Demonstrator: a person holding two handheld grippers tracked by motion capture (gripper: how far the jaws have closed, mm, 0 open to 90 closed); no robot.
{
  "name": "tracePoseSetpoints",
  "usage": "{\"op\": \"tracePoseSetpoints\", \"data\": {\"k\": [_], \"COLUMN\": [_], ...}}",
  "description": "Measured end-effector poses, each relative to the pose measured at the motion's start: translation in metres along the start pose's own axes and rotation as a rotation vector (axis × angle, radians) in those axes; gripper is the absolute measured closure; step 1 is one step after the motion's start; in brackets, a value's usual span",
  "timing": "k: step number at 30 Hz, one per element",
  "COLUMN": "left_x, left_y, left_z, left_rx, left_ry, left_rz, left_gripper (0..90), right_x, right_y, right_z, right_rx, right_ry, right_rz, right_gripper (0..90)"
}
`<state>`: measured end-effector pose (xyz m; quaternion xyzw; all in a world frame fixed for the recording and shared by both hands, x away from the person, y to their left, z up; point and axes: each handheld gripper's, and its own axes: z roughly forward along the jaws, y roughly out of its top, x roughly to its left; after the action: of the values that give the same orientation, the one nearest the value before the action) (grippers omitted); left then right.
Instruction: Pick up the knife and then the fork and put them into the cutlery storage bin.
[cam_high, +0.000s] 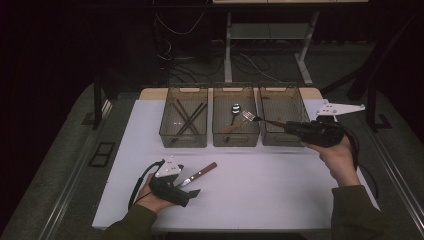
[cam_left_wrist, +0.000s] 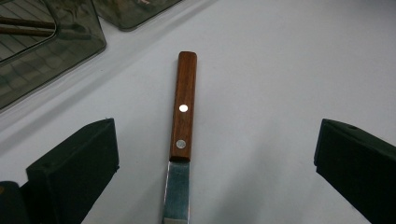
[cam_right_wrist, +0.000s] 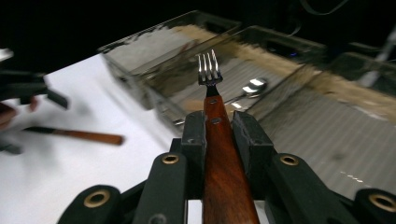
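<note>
You are working at a white table top (cam_high: 260, 185) that is sitting in a dim room, with dark grey floor running along both sides of it and, at the far end, the pale legs of another desk (cam_high: 228, 47) standing among loose cables (cam_high: 175, 60). Along the far edge of the white surface three smoky see-through bins are standing side by side: the left bin (cam_high: 183, 136) is holding dark chopsticks (cam_high: 189, 119), the middle bin (cam_high: 235, 137) is holding a spoon (cam_high: 234, 114), and the right bin (cam_high: 280, 139) is lying under your right hand's load. Your right gripper (cam_high: 292, 127) is hanging at the far right, over the right bin, its jaws pinching the wooden handle of a fork (cam_high: 261, 119); in the right gripper view the fork (cam_right_wrist: 212, 107) is running straight out between the pads, its tines pointing over the bins. The fork is being held level in the air, tines reaching left toward the middle bin. Your left gripper (cam_high: 192, 190) is resting at the near left of the table, its jaws spread wide and gripping nothing. A knife (cam_high: 197, 175) with a wooden handle is lying flat on the white surface just beside it, handle pointing far and right; in the left gripper view the knife (cam_left_wrist: 182, 135) is lying midway between the two black pads, touching neither, the blade end nearest you.
</note>
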<state>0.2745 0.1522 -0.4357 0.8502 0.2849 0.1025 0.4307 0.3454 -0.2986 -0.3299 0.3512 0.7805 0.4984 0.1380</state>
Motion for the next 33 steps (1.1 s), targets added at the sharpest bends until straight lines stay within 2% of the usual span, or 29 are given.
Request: {"op": "tracePoseSetpoints", "data": {"k": [3,7,13,16,19,24,28,29,30,33], "left_x": [0.001,0.0,0.0,0.001,0.001,0.0,0.001,0.001,0.001,0.001], "left_y": [-0.001,-0.001,-0.001,-0.001,-0.001,-0.001,-0.002,-0.002,-0.002,-0.002], "left_z": [0.001,0.0,0.001,0.001,0.001,0.002,0.002,0.001,0.001,0.001], "left_rx": [0.002,0.004,0.005,0.006,0.007,0.009,0.011,0.012,0.01,0.008], "left_ry": [0.002,0.005,0.011,0.018,0.019,0.017,0.016,0.015,0.016,0.017], "left_rz": [-0.018,-0.005,-0.005,-0.001,-0.002,-0.001,0.001,0.002,0.002,0.001], "left_gripper": [0.0,0.0,0.0,0.0,0.0,0.0,0.0,0.0,0.0,0.0], "right_x": [-0.006,-0.019,-0.049,-0.066,-0.079,-0.092,-0.096,-0.097,-0.097,-0.098], "right_y": [0.004,0.008,0.01,0.007,0.002,-0.007,-0.011,-0.012,-0.012,-0.012], "right_z": [-0.003,-0.001,0.012,0.022,0.036,0.063,0.076,0.077,0.077,0.07], "right_rx": [-0.009,-0.013,0.006,0.037,0.07,0.162,0.181,0.186,0.18,0.158], "right_ry": [-0.059,-0.15,-0.278,-0.309,-0.31,-0.351,-0.364,-0.368,-0.372,-0.373], "right_rz": [0.009,0.026,0.106,0.15,0.202,0.226,0.23,0.228,0.228,0.227], "right_gripper": [75.5,75.5,75.5,75.4,75.4,75.3,74.9,72.2,61.1,44.7]}}
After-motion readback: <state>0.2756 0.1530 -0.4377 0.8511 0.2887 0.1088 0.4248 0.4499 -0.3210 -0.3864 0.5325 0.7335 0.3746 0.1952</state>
